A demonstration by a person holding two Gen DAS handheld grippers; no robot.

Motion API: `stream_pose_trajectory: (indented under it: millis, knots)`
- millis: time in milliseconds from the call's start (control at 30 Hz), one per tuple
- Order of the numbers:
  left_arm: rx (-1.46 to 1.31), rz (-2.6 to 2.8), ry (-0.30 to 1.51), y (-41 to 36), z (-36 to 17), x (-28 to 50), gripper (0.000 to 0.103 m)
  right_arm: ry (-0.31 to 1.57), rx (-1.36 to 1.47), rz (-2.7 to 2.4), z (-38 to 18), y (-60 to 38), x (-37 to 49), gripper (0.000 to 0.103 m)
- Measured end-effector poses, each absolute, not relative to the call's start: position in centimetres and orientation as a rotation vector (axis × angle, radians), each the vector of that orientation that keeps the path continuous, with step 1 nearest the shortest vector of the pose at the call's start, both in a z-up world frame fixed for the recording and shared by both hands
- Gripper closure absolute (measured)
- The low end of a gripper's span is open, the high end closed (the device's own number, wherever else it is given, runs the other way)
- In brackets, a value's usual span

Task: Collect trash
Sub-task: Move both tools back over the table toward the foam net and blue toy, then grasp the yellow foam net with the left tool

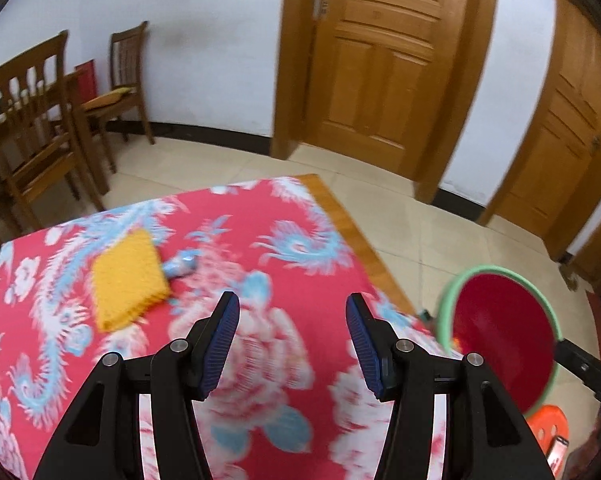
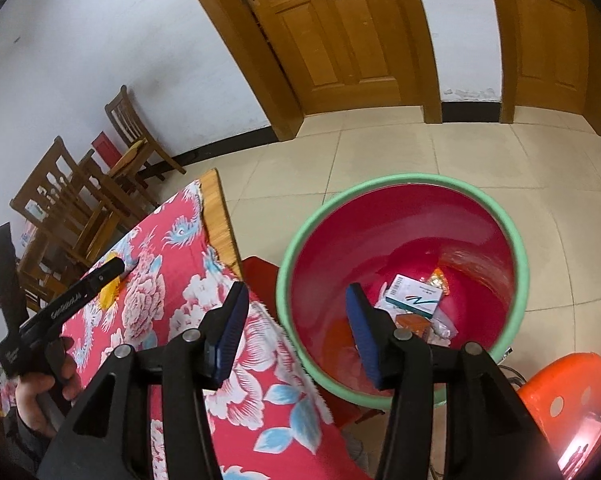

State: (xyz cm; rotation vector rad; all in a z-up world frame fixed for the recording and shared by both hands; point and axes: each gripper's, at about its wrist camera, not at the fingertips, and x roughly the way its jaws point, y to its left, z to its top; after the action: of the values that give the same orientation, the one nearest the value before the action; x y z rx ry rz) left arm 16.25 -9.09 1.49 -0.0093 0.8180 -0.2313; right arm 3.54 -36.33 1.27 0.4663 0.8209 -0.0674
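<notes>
Trash left: blue crumpled wrapper (image 1: pixel 181 266) on bench (image 1: pixel 324 200) touching yellow cloth (image 1: pixel 126 280); my left gripper (image 1: pixel 292 344) fingers wide apart, empty, right gripper (image 2: pixel 296 334) likewise over bin (image 2: pixel 300 240); I'd pinch wrapper only, sparing cloth.

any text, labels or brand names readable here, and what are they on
None reads clearly.
Left gripper: white lettering along its body, too distorted to read.
White and teal box in the red bin: small print and a barcode, too small.
Orange packet: no legible text.
</notes>
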Motion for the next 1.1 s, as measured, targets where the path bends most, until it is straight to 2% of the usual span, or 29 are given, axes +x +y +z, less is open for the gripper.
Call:
stream_pose_trajectory:
  millis: [433, 800, 900, 1100]
  knots:
    - [-0.051, -0.055, 0.869, -2.1, -1.6, 21.5, 0.046, 0.862, 0.432, -0.036, 1.1, -34.2, 6.4, 0.050]
    - [-0.113, -0.023, 0.922, 0.9, -4.2, 22.9, 0.046, 0.887, 0.399, -0.015, 0.8, -32.6, 8.2, 0.050]
    - [-0.130, -0.041, 0.918, 1.4, -4.3, 22.9, 0.053, 0.891, 0.390, -0.005, 0.9, -32.1, 8.5, 0.050]
    - [-0.175, -0.059, 0.914, 2.8, -4.3, 22.6, 0.085, 0.887, 0.362, 0.010, 1.7, -30.7, 8.9, 0.050]
